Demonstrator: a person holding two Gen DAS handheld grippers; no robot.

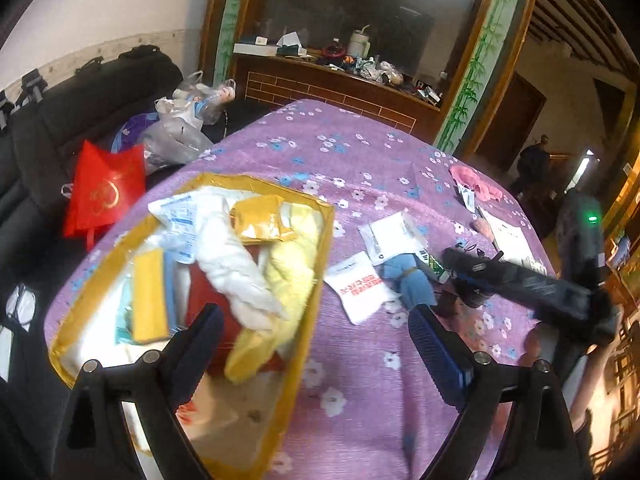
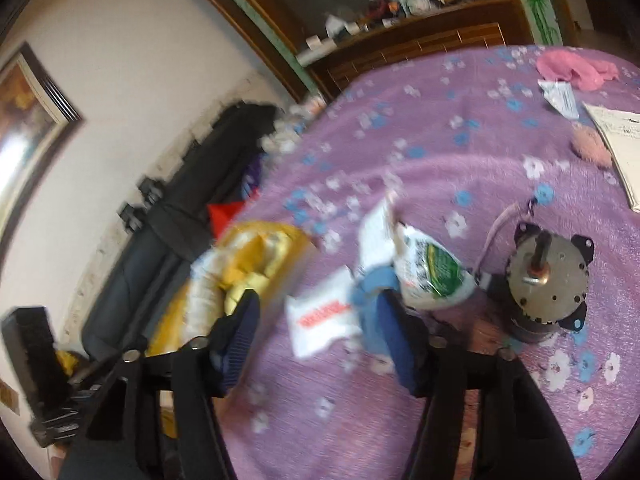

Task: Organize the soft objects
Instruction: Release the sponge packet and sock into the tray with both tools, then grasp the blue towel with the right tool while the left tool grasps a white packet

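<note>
A yellow-rimmed box (image 1: pixel 325 240) on the purple flowered tablecloth (image 1: pixel 360 152) holds a white cloth (image 1: pixel 236 268), a yellow cloth (image 1: pixel 280 288), a yellow sponge (image 1: pixel 148 296) and packets. My left gripper (image 1: pixel 316 320) hovers open over the box's right rim, with nothing in its jaws. To the right of the box lie a blue cloth (image 1: pixel 408 280) and a white packet with red print (image 1: pixel 356 288). My right gripper (image 2: pixel 318 300) is open just over that packet (image 2: pixel 320 320), its right finger by the blue cloth (image 2: pixel 372 292). A pink cloth (image 2: pixel 576 68) lies at the far edge.
A metal motor (image 2: pixel 548 276) with a cable stands right of a green-printed bag (image 2: pixel 432 276). Papers (image 2: pixel 624 148) and a pink fluffy item (image 2: pixel 592 144) lie at the right. A red bag (image 1: pixel 104 192) and plastic bags (image 1: pixel 180 128) sit on a dark sofa (image 1: pixel 80 100) left of the table.
</note>
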